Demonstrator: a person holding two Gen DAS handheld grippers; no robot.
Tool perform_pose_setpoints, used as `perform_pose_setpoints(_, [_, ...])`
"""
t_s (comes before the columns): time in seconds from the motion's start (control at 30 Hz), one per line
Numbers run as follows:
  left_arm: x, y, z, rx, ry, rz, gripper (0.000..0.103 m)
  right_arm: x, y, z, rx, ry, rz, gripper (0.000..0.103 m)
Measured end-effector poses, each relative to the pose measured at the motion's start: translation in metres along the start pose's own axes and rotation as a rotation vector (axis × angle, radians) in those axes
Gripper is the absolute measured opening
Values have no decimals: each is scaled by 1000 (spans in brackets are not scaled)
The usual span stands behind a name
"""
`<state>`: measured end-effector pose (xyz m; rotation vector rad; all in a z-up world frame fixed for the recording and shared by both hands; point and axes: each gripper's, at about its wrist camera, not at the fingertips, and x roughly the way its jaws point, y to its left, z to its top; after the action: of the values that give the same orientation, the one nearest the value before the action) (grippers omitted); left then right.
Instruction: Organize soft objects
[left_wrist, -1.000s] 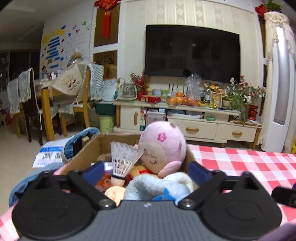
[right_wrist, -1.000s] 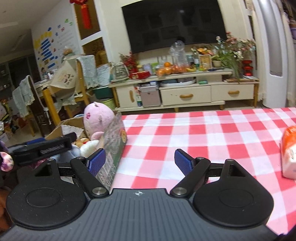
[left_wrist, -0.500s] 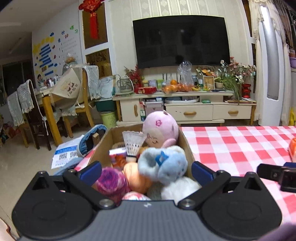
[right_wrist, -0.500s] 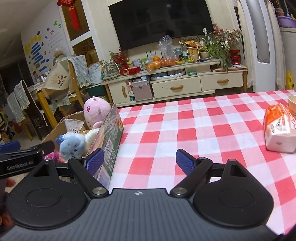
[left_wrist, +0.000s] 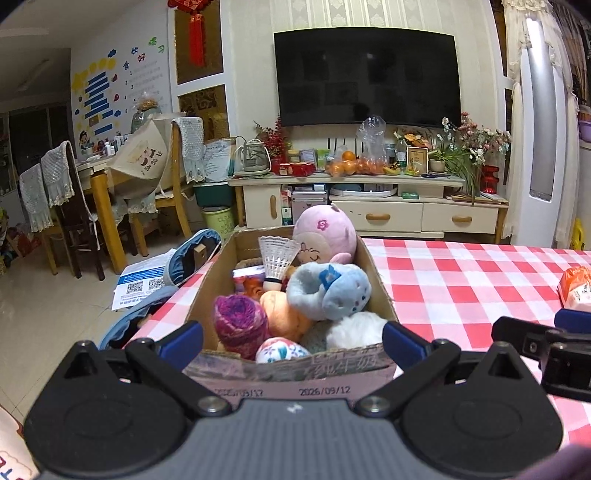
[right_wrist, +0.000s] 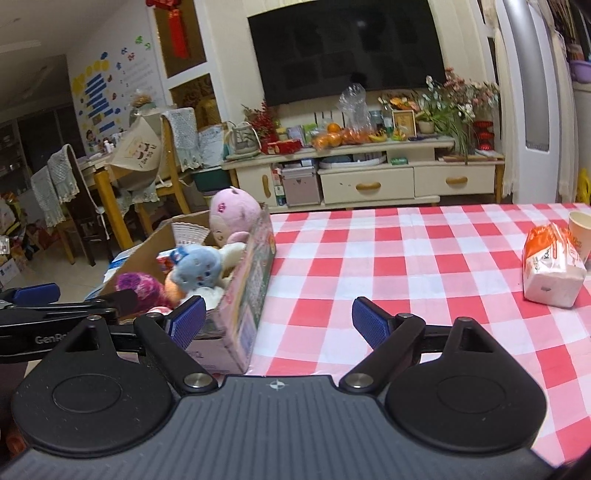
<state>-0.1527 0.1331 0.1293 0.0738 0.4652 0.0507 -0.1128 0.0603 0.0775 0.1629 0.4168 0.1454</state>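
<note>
My cardboard box (left_wrist: 373, 269) sits at the checkered tabletop's (left_wrist: 461, 280) left edge, packed with a pink plush head (left_wrist: 327, 230), fuzzy blue plush (left_wrist: 332, 286), purple yarn ball (left_wrist: 240, 325) and feathered shuttlecock (left_wrist: 277, 258); lower items are buried. My left fingers (left_wrist: 192, 339) and right fingers (right_wrist: 369, 323) spread wide, empty.

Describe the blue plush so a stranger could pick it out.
Find the cardboard box at the checked table's left edge. The blue plush lies on top, nearer than the pink doll; it alone is pale blue.
</note>
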Motion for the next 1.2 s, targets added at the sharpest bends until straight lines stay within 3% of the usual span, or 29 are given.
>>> perform_pose_setpoints(0.53, [-21,14,-12,-42,-9,-1,102,-12,31,-8,-80,-36,10,103])
perform_pose_setpoints(1.2, [-12,22,-22,-78,12,14,102,-5,34,-16,-97,-33,11,103])
